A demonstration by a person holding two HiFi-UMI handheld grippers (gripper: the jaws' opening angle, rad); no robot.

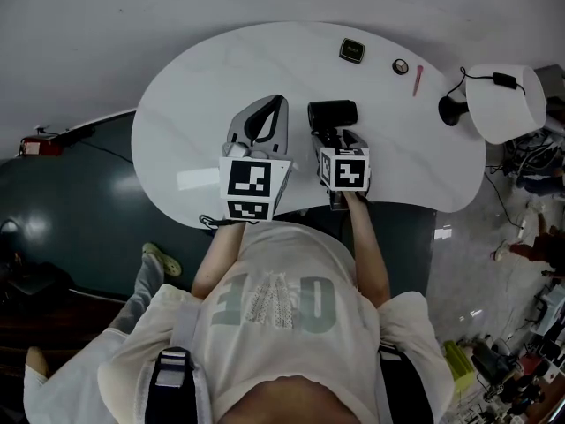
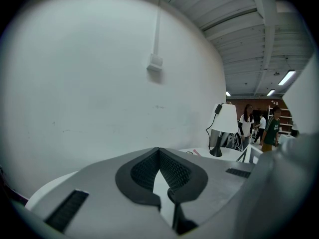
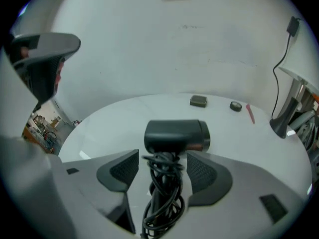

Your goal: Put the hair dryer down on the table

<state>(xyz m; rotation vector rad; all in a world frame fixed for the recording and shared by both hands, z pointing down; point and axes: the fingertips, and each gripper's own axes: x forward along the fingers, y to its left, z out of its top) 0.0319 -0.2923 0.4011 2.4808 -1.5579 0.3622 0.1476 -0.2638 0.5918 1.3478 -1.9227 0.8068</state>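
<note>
White tabletop (image 1: 194, 87) already bears the hair dryer (image 3: 175, 135), right of centre, its cord-wrapped handle between our right gripper's (image 3: 163, 158) released jaws. We judge the set-down done; next we back off nearward without snagging cord. Our left gripper (image 2: 159, 153) is clenched, empty. We see no containers.

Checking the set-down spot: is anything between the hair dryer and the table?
Nothing visible. The hair dryer appears to lie straight on the white table, between the right hand-held gripper's open jaws.
</note>
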